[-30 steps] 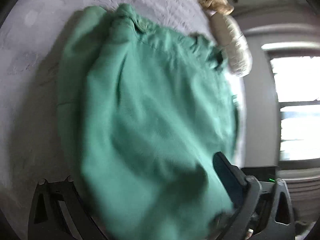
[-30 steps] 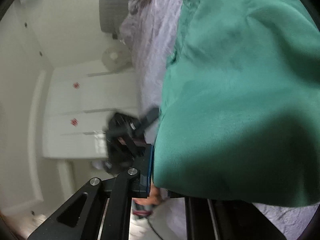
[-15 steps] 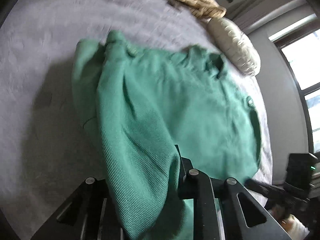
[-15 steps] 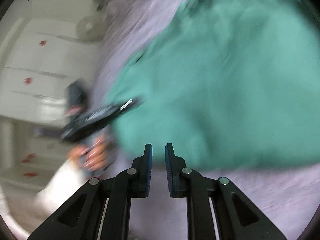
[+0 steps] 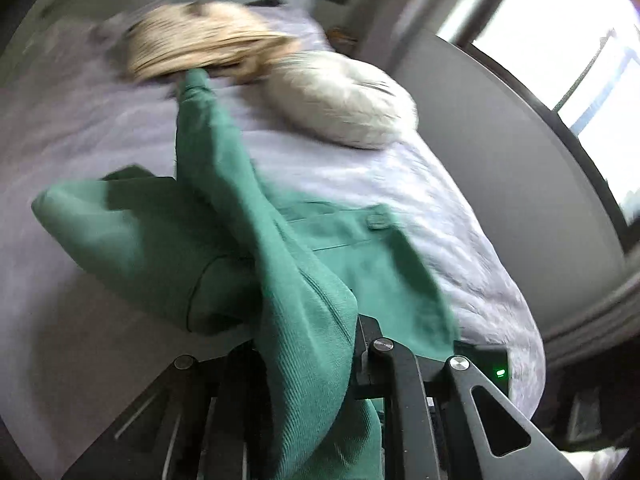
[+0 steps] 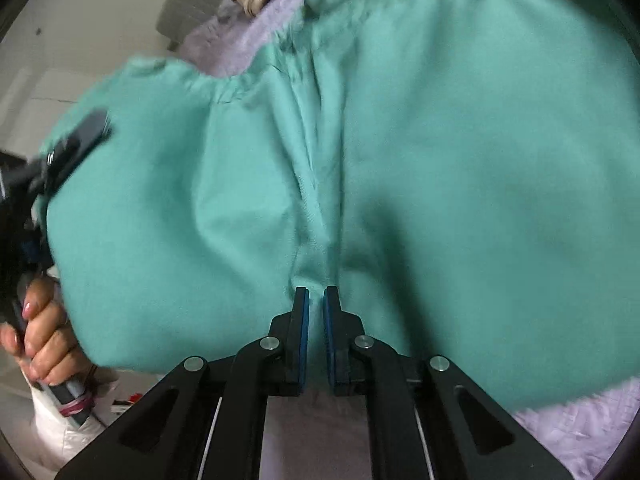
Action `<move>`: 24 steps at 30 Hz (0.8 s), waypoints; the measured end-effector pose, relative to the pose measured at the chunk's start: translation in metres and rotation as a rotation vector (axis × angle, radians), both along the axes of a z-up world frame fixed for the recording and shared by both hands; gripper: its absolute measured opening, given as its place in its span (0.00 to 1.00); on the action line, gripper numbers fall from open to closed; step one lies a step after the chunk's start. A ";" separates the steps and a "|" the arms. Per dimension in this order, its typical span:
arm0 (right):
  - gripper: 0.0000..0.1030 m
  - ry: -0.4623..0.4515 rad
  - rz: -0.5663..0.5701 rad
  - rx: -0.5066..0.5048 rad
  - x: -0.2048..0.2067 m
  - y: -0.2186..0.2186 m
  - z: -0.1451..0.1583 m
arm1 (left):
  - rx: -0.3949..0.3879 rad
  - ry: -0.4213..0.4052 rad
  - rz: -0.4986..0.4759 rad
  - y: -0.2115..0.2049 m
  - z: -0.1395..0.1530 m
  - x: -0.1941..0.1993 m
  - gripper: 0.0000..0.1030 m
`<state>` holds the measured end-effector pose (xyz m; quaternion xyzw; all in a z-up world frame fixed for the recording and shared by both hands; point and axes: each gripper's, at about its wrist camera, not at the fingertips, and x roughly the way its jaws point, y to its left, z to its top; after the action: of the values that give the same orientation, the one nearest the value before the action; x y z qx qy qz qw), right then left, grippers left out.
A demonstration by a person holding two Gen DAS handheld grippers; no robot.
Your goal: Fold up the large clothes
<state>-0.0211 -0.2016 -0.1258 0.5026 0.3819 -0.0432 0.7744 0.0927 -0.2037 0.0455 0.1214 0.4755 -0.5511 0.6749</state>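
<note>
The green garment (image 5: 224,248) lay on the bed (image 5: 380,176), spread over the lilac cover, with one ribbed fold drawn up off the rest. That fold ran from near the tan blanket (image 5: 200,56) at the head of the bed down into the left gripper (image 5: 308,344), whose fingers were clenched on it; the cloth bunched thickly between them and spilled over the near side. A white pillow (image 5: 344,108) sat just beside the blanket, well apart from the gripper. A window (image 5: 560,36) stood beyond the bed's far edge.

In the right wrist view the garment (image 6: 400,160) filled almost the whole frame, with a crease running down its middle toward the right gripper (image 6: 315,300). Its blue-padded fingers (image 6: 303,312) stood nearly together with a narrow gap between them, their tips at the garment's near edge, right where the crease ended. Whether any cloth was caught between them I could not tell. At the left edge of that view the person's left hand (image 6: 42,336) gripped the handle of the other gripper (image 6: 72,148), which sat blurred against the garment's side. A strip of lilac cover (image 6: 576,432) showed below the garment at lower right.
</note>
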 end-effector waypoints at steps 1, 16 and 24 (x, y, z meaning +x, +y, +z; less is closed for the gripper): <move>0.09 -0.014 -0.035 0.002 -0.015 -0.009 0.004 | 0.001 -0.021 -0.030 -0.015 0.001 -0.015 0.19; 0.12 -0.045 -0.281 0.134 -0.151 -0.097 -0.041 | 0.189 -0.104 -0.151 -0.125 -0.089 -0.135 0.19; 0.12 -0.047 -0.277 0.139 -0.147 -0.115 -0.040 | 0.048 -0.052 -0.094 -0.125 -0.053 -0.140 0.76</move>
<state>-0.1684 -0.3170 -0.1661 0.6036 0.2930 -0.1112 0.7331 -0.0468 -0.3288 -0.0073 0.1740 0.4645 -0.5673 0.6574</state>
